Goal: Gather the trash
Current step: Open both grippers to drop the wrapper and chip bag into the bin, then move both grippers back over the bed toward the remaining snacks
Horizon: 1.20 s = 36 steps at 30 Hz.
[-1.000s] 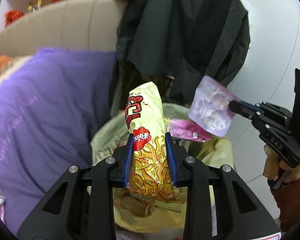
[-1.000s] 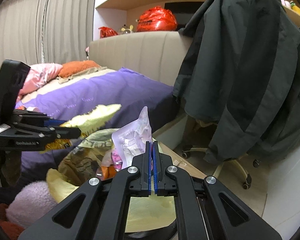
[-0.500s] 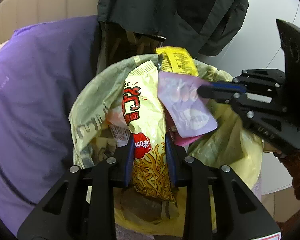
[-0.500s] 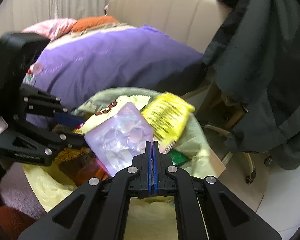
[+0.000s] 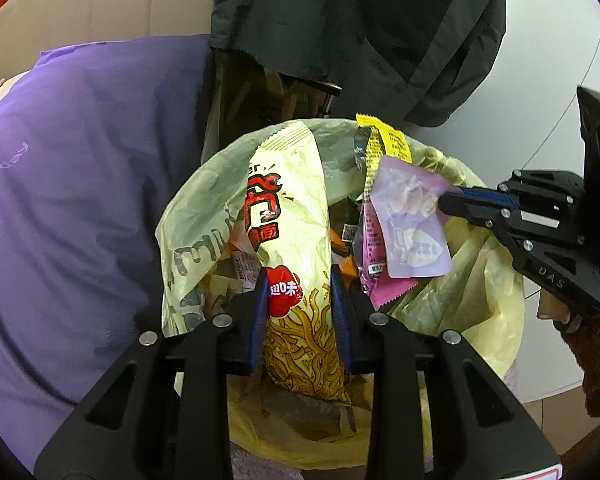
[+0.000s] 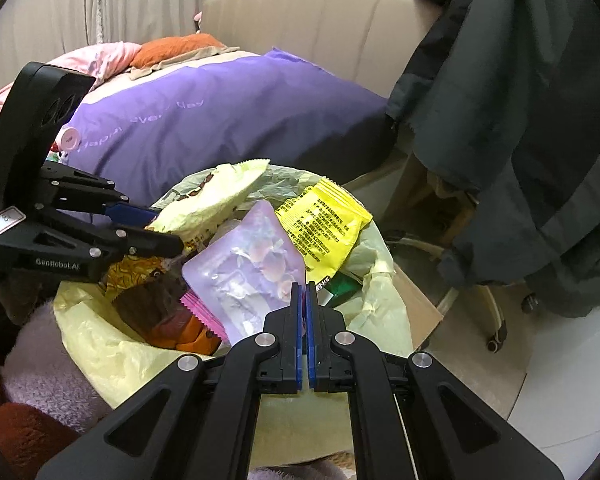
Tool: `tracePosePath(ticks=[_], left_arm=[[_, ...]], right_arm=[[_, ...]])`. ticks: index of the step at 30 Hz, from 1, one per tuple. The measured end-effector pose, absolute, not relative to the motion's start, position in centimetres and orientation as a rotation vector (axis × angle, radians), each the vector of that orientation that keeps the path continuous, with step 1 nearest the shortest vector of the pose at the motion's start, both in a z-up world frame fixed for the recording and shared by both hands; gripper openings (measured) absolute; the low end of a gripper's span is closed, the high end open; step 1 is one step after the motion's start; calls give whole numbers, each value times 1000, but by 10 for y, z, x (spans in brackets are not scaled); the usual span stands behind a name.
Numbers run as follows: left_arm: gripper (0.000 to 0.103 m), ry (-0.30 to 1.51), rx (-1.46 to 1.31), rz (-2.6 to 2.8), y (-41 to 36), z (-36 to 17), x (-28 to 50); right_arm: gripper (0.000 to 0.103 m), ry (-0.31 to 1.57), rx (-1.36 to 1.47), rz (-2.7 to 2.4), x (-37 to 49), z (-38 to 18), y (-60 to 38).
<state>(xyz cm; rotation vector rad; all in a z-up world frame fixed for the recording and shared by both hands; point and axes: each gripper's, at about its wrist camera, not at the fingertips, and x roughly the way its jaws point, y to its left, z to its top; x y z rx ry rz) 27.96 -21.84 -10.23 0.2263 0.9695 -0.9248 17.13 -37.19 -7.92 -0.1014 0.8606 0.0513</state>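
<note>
**Both wrappers held over the bin**

Your left gripper clamps the noodle packet; your right gripper pinches the lilac pouch, both above the yellow-lined bin. Purple bedding lies at ten o'clock, dark jacket at two.

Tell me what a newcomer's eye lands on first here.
Probably the tall yellow noodle snack bag, clamped in the left gripper right above the trash bin's yellow-green liner. Next, the lilac pouch pinched in the right gripper over the same bin, beside a bright yellow wrapper lying at the rim.
</note>
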Motion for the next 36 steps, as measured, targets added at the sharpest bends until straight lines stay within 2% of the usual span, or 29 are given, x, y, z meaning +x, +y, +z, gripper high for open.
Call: tracePosePath(ticks=[8, 10, 14, 20, 22, 23, 24, 34, 36], left_arm=[[33, 950, 189, -941, -209, -93, 276], [37, 954, 163, -944, -208, -91, 278], [52, 939, 120, -936, -201, -83, 281], [55, 886, 102, -884, -189, -64, 277], [55, 871, 85, -858, -181, -56, 276], [55, 860, 77, -838, -176, -52, 275], [55, 850, 76, -821, -173, -49, 274], [55, 744, 96, -674, -129, -19, 250], [55, 732, 108, -650, -112, -15, 247]], right_arm=[[5, 854, -70, 50, 166, -75, -375], [5, 852, -56, 50, 165, -76, -375], [6, 842, -40, 42, 160, -74, -376], [8, 828, -15, 32, 152, -68, -377], [25, 822, 1, 42, 150, -67, -376], [43, 817, 13, 59, 149, -66, -376], [55, 811, 28, 76, 148, -65, -375], [56, 722, 21, 74, 137, -40, -351], [60, 700, 34, 81, 138, -33, -345]])
